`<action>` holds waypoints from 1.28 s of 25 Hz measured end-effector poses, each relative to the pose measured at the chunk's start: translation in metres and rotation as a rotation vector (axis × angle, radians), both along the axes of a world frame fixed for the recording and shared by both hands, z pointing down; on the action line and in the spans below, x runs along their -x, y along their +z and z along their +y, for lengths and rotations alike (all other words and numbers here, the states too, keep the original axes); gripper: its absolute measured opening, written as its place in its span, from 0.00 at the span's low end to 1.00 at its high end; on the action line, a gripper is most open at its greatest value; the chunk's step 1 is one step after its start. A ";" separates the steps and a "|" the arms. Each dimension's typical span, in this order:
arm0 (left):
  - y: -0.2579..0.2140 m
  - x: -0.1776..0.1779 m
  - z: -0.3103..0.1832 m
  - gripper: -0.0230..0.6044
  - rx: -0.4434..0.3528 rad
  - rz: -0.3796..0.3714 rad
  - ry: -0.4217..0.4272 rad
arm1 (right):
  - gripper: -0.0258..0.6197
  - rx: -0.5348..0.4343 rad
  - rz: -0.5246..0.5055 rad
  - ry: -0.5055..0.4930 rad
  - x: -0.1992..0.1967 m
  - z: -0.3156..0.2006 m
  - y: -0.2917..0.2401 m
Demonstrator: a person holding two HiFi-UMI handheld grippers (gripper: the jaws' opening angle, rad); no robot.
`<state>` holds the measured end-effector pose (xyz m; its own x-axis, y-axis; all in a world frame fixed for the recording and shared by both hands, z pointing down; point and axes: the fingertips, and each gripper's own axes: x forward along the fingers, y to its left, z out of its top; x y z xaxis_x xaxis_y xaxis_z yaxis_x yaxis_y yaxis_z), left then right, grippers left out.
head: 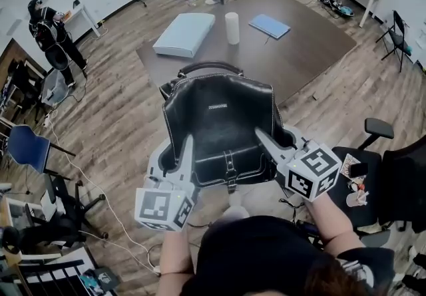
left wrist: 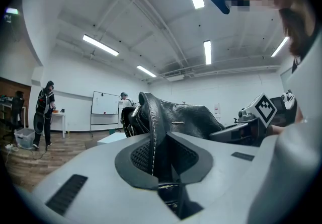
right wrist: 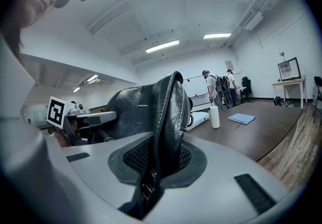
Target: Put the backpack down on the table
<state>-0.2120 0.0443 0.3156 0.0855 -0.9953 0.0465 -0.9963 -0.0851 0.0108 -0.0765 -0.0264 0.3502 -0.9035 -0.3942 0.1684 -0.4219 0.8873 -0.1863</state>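
A black leather backpack [head: 223,125] with white stitching hangs in the air in front of the near edge of the dark table [head: 313,38]. My left gripper [head: 188,148] is shut on the backpack's left side edge [left wrist: 151,132]. My right gripper [head: 264,137] is shut on its right side edge [right wrist: 168,132]. In the left gripper view the right gripper's marker cube [left wrist: 264,109] shows beyond the bag; in the right gripper view the left gripper's cube [right wrist: 57,112] shows likewise. The bag's top handle [head: 210,66] points toward the table.
On the table lie a flat white box [head: 184,34], a white cylinder [head: 231,27] and a blue notebook [head: 269,26]. Black office chairs [head: 393,175] stand at the right, a blue chair [head: 26,147] at the left. A person [head: 50,35] stands far left.
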 end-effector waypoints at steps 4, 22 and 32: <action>-0.004 0.026 -0.032 0.14 -0.022 0.004 0.035 | 0.14 -0.021 0.000 0.037 0.024 -0.030 -0.004; -0.018 0.032 -0.151 0.14 -0.080 0.018 0.159 | 0.14 -0.087 -0.006 0.172 0.025 -0.136 -0.017; -0.016 -0.009 -0.266 0.14 -0.051 0.022 0.121 | 0.15 -0.066 -0.004 0.145 -0.015 -0.257 -0.014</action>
<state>-0.2026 -0.2216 0.2992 0.2059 -0.9785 -0.0070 -0.9782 -0.2060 0.0254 -0.0614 -0.2830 0.3359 -0.8366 -0.5310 0.1343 -0.5462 0.8274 -0.1310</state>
